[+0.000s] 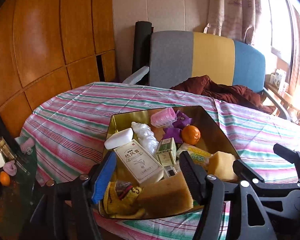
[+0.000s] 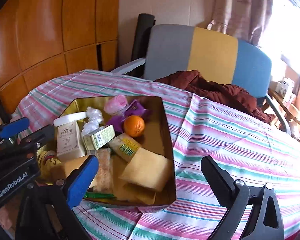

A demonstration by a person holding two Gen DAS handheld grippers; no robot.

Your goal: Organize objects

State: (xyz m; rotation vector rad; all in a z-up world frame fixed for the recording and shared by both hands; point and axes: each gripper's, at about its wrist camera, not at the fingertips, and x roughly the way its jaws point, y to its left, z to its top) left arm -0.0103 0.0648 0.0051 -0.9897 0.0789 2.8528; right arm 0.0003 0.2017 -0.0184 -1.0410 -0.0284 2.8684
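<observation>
wall: wood panelling (image 1: 40,40) is running left of the chair (image 1: 208,58), a pale wall behind it.
window: daylight is pouring in right of the chair, past the curtain (image 1: 232,10).
table: a striped cloth (image 2: 230,132) is lying before the chair.

Striped table (image 2: 230,140) — gold tin (image 2: 168,140) on it.

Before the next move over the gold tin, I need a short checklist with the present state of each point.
1. Left hand-held gripper open and holding nothing: ok.
2. Right hand-held gripper open and holding nothing: ok.
3. Gold tin flat on the striped cloth: ok.
4. Orange uncovered from above: ok.
5. Free floor in the tin for more items: not ok near the front.
6. Cloth flat under the tin: cannot tell.
</observation>
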